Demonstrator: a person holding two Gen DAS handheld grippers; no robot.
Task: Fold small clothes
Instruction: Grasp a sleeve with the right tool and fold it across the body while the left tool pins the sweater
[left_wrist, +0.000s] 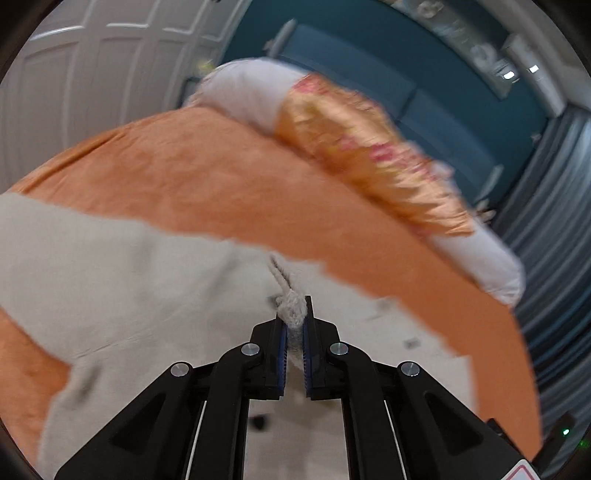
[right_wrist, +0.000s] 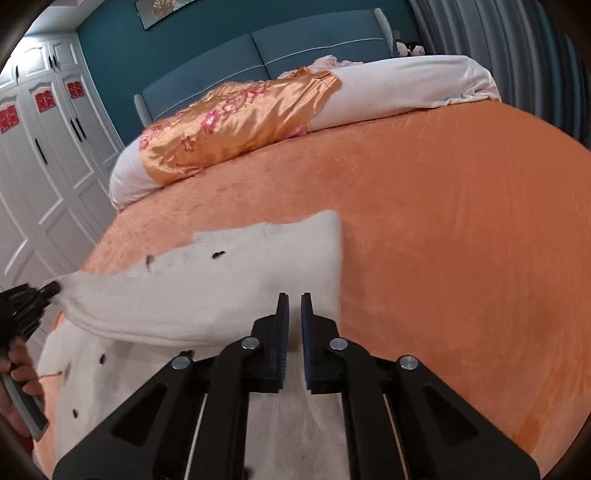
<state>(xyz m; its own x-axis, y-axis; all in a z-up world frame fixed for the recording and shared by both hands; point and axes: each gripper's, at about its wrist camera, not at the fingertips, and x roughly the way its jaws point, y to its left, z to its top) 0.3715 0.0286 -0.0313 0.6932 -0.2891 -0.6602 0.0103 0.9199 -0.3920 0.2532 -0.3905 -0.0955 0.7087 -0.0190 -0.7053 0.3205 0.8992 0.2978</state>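
A small pale grey garment with dark specks lies on the orange bedspread. My left gripper is shut on a bunched edge of the garment and holds it lifted; the left wrist view is blurred. In the right wrist view the left gripper shows at the left edge, pulling a fold of the cloth up and to the left. My right gripper hovers over the garment's near right part with its jaws nearly together and nothing visibly between them.
A long white bolster with an orange floral satin cover lies across the head of the bed. A teal headboard is behind it. White wardrobe doors stand to the left, and grey curtains to the right.
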